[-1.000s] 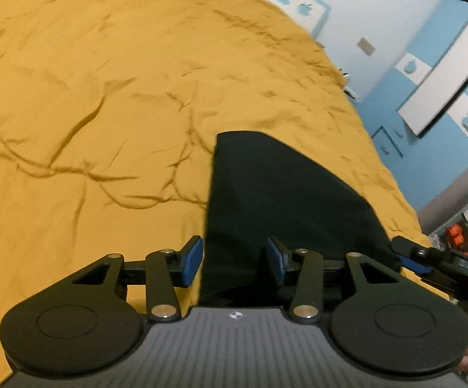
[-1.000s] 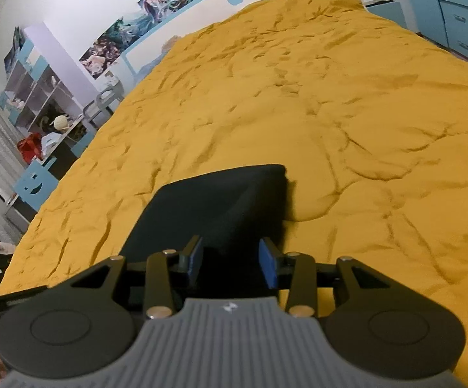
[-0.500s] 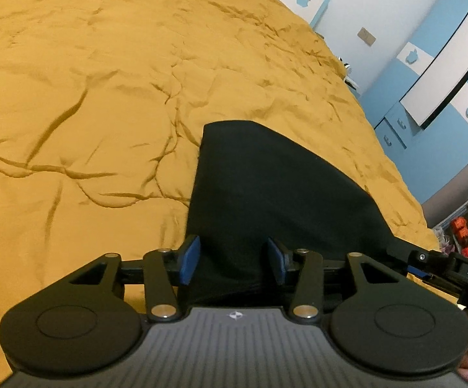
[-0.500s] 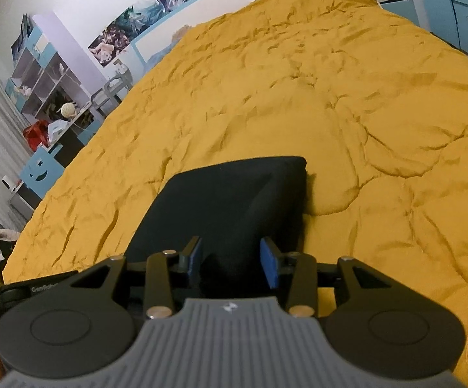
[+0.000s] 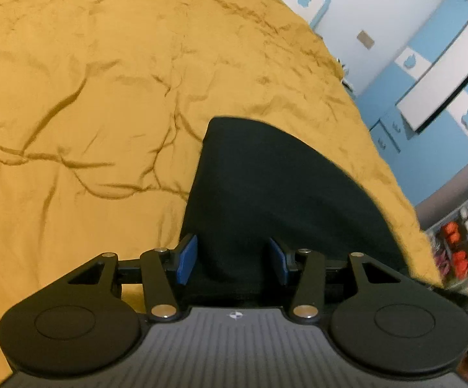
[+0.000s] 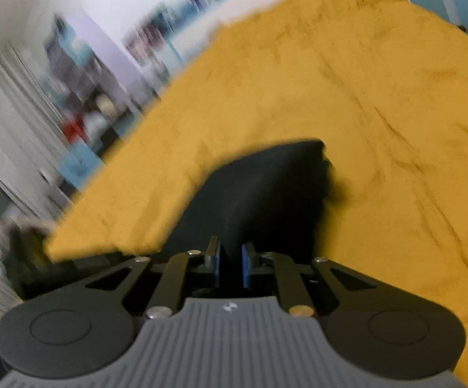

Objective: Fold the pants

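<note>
While the folded black fabric pants (image 5: 276,200) lie on the wrinkled mustard-yellow bedspread (image 5: 88,97) near its close edge, both grippers sit low over the near end of the cloth. The left gripper (image 5: 232,263) has its blue-padded fingers (image 5: 187,258) spread apart, with the dark cloth lying between them and the pads not pressing on it. In the right wrist view, which is blurred, the right gripper (image 6: 233,263) has just been closing: its jaws now stand nearly together, pinching a raised ridge of the pants (image 6: 266,194) between the blue pads. A blue and white wardrobe (image 5: 444,74) stands past the bed's far side, and white curtains (image 6: 4,123) hang at the left.
</note>
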`<state>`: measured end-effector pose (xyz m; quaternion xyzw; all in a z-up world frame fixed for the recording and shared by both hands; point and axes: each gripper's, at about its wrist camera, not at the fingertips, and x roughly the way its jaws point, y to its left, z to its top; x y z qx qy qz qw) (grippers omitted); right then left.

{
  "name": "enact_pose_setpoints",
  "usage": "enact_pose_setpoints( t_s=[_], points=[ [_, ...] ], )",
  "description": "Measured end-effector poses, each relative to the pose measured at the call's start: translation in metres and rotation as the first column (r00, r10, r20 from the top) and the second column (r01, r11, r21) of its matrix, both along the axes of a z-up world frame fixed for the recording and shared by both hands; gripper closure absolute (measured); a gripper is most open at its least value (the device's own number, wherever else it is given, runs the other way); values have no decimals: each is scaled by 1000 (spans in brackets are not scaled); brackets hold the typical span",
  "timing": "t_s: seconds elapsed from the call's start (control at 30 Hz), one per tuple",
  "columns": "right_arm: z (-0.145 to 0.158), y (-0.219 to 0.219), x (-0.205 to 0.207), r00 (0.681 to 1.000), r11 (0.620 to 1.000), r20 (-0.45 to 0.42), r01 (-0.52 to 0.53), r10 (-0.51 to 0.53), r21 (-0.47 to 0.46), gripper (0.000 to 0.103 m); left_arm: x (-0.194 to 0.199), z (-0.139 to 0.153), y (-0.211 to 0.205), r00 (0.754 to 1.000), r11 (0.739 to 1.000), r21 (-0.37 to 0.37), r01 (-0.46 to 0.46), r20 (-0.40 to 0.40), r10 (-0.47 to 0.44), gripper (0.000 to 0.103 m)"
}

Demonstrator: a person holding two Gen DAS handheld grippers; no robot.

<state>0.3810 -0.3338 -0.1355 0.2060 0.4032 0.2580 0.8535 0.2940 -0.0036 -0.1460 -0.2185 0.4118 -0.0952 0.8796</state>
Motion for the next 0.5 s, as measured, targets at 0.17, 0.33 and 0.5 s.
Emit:
enact_pose_setpoints(
  t_s=[0.17,0.33,0.5],
  points=[
    [-21,-4,2,997,991,-64,23,-32,-133,70,-16,-6,-9,999,996,75,46,20,-47,48],
    [5,-8,-4,996,993,58,70,-64,-100,70,-30,-9,-7,994,989,110,97,38,-101,48],
    [-15,3,0,999,966,-41,-30,20,-258,69,-31,-11,-2,989,982,117,145,3,-146,46]
  ],
)
